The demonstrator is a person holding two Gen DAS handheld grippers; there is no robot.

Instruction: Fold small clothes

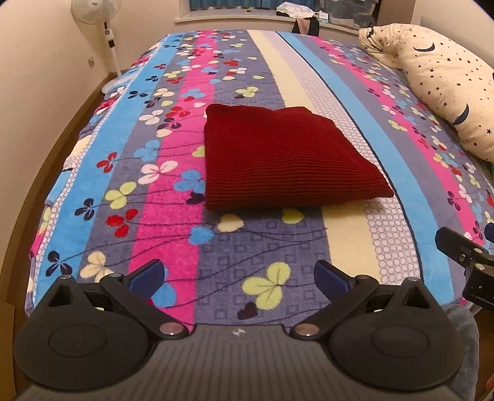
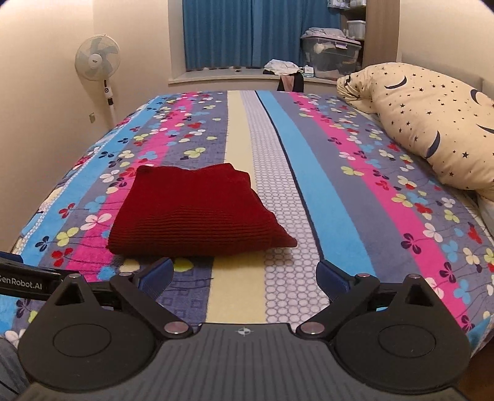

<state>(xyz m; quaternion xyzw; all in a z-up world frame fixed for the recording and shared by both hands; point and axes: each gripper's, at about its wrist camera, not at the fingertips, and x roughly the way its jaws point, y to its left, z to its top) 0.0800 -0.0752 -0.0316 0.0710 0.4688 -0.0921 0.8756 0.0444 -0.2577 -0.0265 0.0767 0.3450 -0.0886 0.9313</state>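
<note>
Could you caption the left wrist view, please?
Open left tool above striped blanket, folded red knit lying ahead.

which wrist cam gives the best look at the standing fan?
Right wrist: the standing fan shows whole head, blades and pole beside the bed. Left wrist catches it in the top-left corner, head cropped by the frame edge, only pole and base clear.

One folded red garment (image 1: 284, 157); one starry pillow (image 1: 444, 80); one fan (image 2: 98, 58); perhaps two storage boxes (image 2: 330, 55).

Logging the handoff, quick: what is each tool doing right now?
Left tool: open, holding nothing.
Right tool: open, holding nothing.
</note>
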